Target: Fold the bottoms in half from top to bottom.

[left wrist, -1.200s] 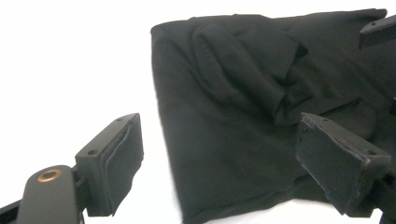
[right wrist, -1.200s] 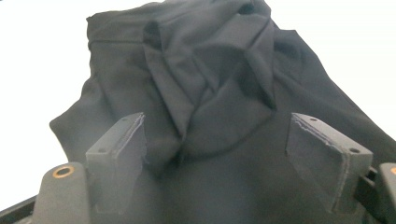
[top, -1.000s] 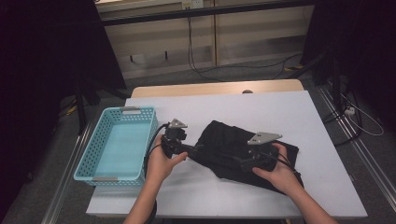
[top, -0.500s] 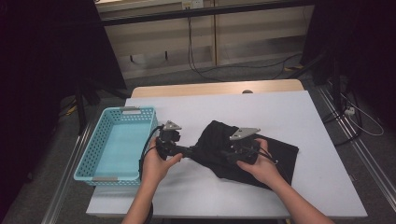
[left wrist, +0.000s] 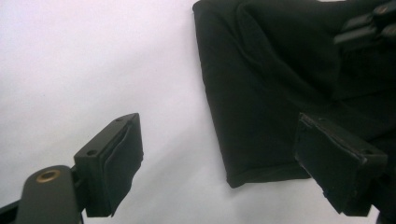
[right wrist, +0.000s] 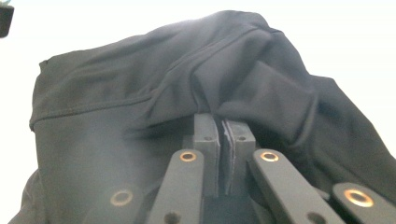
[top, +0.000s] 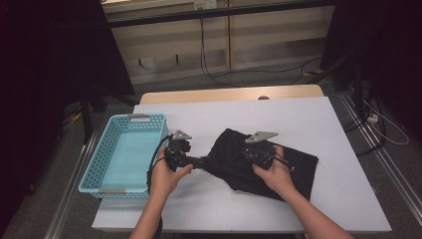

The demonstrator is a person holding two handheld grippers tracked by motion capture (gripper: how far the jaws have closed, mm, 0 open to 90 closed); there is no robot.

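Note:
A black garment (top: 278, 169) lies crumpled on the white table (top: 298, 119). My right gripper (top: 250, 155) rests on the garment's middle. Its jaws have just been closing, and in the right gripper view they (right wrist: 222, 133) are shut on a raised fold of the black fabric (right wrist: 140, 107). My left gripper (top: 199, 162) sits at the garment's left edge with its jaws open. In the left gripper view a corner of the garment (left wrist: 271, 102) lies between the wide-apart pads (left wrist: 116, 168), which do not press on it. The right gripper (left wrist: 366, 23) appears at the top right of that view.
A turquoise plastic basket (top: 149, 118) stands empty at the table's left end, just beside my left hand. Bare white table stretches behind the garment and to its right. Cables run across the floor beyond the table.
My right gripper has moved left over the garment and closed on a fold of it, bunching the fabric toward the left. The left gripper has barely moved.

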